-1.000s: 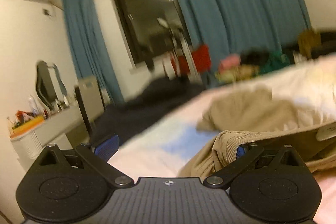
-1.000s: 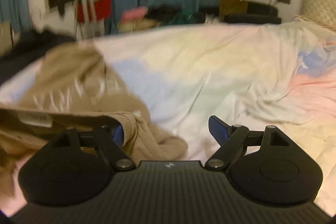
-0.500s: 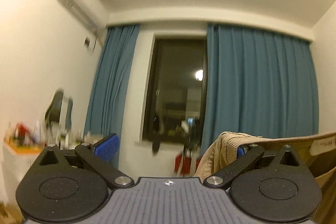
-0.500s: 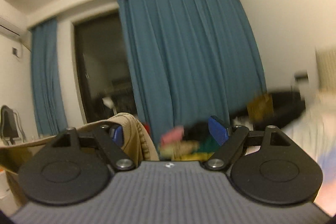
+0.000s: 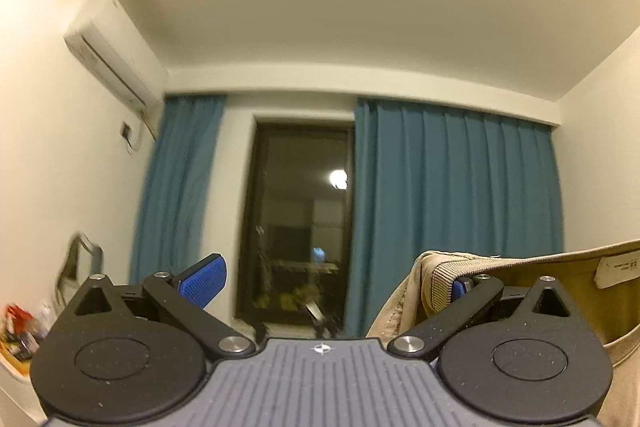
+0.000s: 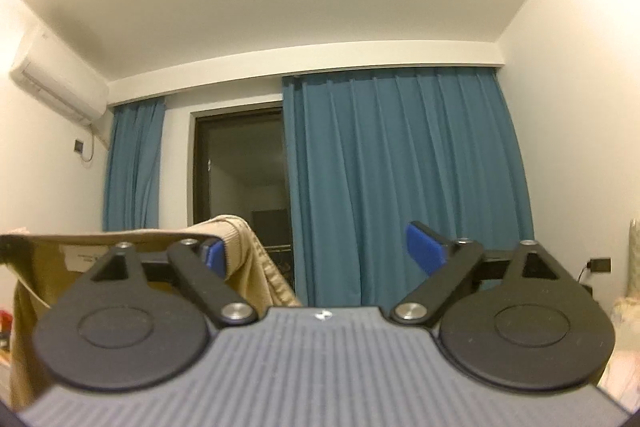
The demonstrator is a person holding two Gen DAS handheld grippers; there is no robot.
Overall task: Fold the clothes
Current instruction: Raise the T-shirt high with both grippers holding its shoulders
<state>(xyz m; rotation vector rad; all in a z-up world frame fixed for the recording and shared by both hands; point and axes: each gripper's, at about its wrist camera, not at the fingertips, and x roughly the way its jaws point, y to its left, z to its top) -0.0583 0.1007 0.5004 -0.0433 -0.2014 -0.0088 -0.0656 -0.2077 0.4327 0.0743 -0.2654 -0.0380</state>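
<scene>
We are in a home bedroom: teal curtains (image 6: 400,179) hang beside a dark night window (image 5: 296,223), a wall air conditioner (image 5: 112,67) sits under the plain ceiling (image 5: 320,7), and a cluttered dresser with a mirror (image 5: 78,263) stands at the left wall.

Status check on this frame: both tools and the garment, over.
Left tool and right tool open, raised toward ceiling. Tan garment hooked over one finger of each, stretched between them. Nothing obstructing; blue curtains ahead.
</scene>
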